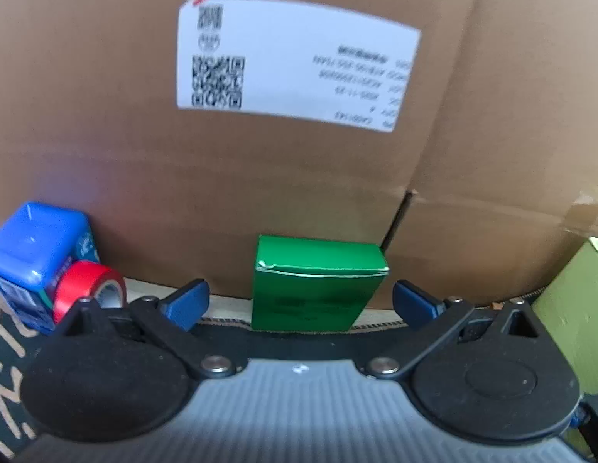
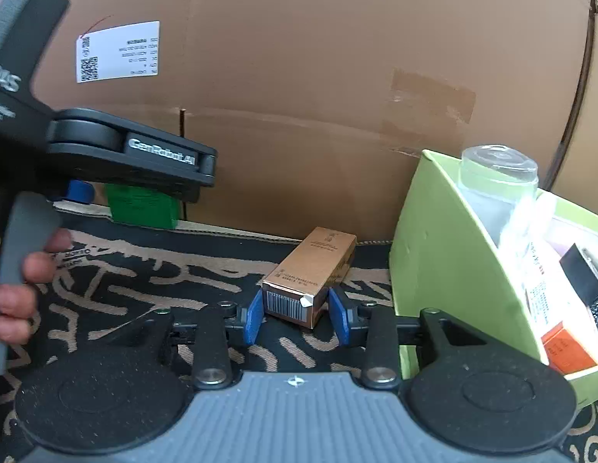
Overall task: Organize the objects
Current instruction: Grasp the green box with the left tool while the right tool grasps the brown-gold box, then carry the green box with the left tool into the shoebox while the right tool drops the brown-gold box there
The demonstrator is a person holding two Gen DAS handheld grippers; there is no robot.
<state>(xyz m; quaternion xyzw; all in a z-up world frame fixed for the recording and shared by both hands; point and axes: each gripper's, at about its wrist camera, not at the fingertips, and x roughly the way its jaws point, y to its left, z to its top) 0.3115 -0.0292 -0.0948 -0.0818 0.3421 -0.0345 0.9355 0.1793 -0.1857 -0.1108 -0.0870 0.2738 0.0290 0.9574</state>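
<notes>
Against the cardboard wall [image 1: 106,135] at the back edge of the patterned mat [image 2: 125,270], the green box [image 1: 318,289] stands upright, and the left hand-held gripper [image 1: 301,301] is right in front of it, blue pads spread wide to either side with clear gaps, touching nothing. Toward the mat's left back corner sit a blue box [image 1: 32,254] and a red tape roll [image 1: 86,285], the roll leaning against the box.

Over at the right, the right hand-held gripper [image 2: 297,314] has a brown carton [image 2: 310,270] lying between its blue pads; the barcoded end faces the camera. The left pad looks to be touching the carton's side, while a thin gap shows on the right, so it is not clamped. Just right of that carton, a light green bin [image 2: 434,250] holds a clear bottle [image 2: 495,185] and other packets. A person's fingers [image 2: 25,270] wrap the left tool's handle.
</notes>
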